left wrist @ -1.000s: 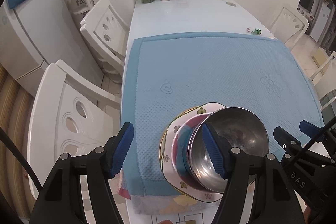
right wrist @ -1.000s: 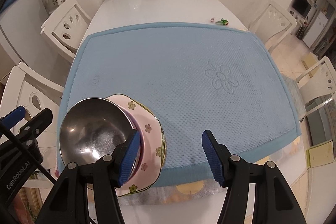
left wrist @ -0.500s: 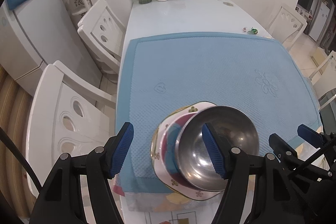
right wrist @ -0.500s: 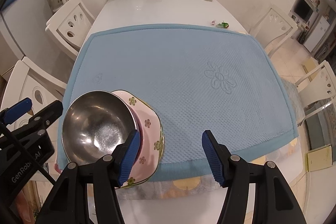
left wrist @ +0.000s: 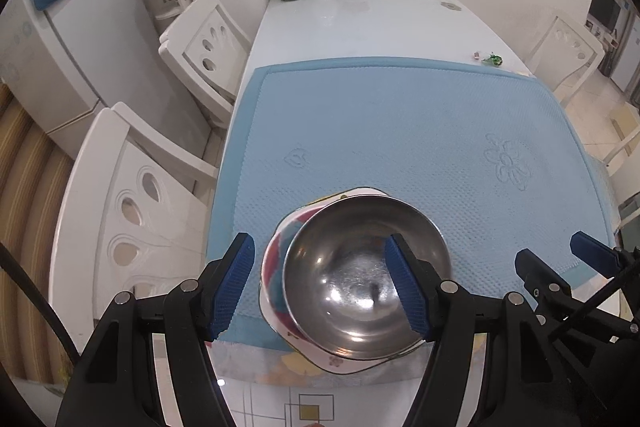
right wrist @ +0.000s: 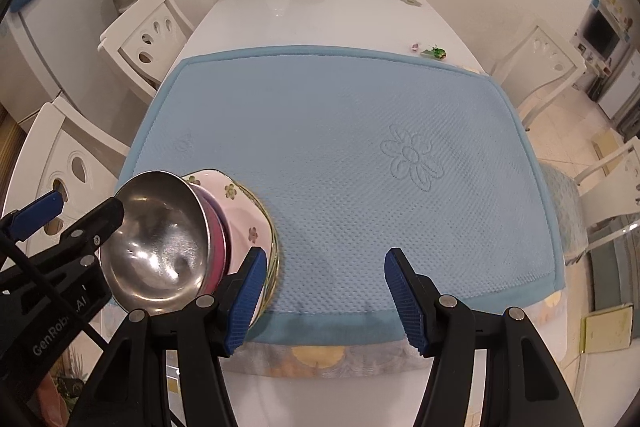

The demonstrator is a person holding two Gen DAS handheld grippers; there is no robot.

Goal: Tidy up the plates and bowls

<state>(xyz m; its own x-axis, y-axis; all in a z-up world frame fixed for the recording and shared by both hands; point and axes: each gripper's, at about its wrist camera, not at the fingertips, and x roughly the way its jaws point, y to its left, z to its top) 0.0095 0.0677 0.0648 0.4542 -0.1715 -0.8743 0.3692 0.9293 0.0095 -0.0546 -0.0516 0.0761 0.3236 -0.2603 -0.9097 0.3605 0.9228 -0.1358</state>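
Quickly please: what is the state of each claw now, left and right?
Left claw: open, holding nothing, above the steel bowl.
Right claw: open, holding nothing, beside the plate.

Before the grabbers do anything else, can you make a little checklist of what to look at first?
1. Steel bowl sits nested in the stack: ok.
2. Flowered plate at the bottom lies on the blue mat: ok, though it sits close to the mat's near edge.
3. Left gripper empty, jaws apart: ok.
4. Right gripper empty, jaws apart: ok.
5. Left gripper's fingers clear of the steel bowl: cannot tell; one finger overlaps the bowl in the left wrist view.
6. More plates or bowls waiting on the table: none in view.
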